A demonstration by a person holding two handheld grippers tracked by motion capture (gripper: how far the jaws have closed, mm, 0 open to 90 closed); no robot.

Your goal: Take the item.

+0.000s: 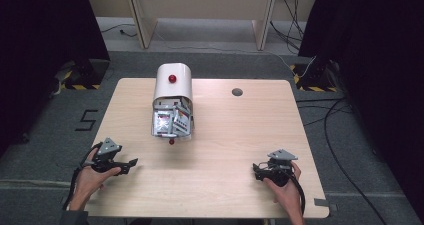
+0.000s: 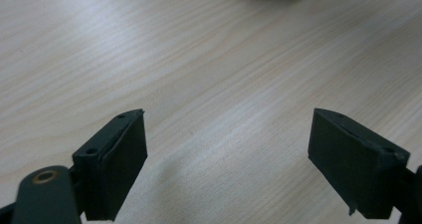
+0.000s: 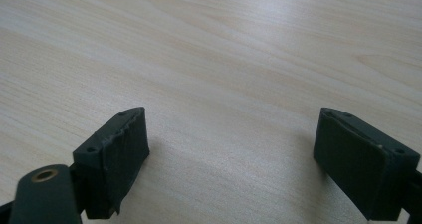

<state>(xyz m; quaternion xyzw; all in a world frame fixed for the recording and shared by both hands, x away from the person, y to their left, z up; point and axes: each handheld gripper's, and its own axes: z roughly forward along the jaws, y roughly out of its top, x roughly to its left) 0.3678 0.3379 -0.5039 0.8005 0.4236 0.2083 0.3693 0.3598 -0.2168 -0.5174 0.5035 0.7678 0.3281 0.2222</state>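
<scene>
Pale wooden worktop [image 1: 225, 150] carries a white lidded box [image 1: 173, 102] of packets at its far middle, both grippers, left [image 1: 125, 164] and right [image 1: 258, 171], wide open and empty; careless reaching might spill packets.

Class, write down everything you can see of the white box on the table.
The white box has a rounded, smooth top like a small bread bin, with a red knob on it. It looks like plastic or painted metal. Its front stands open toward the person, showing red-and-white packets crowded inside. Another red knob sits at its front edge. It rests on the wooden table, left of centre.
</scene>
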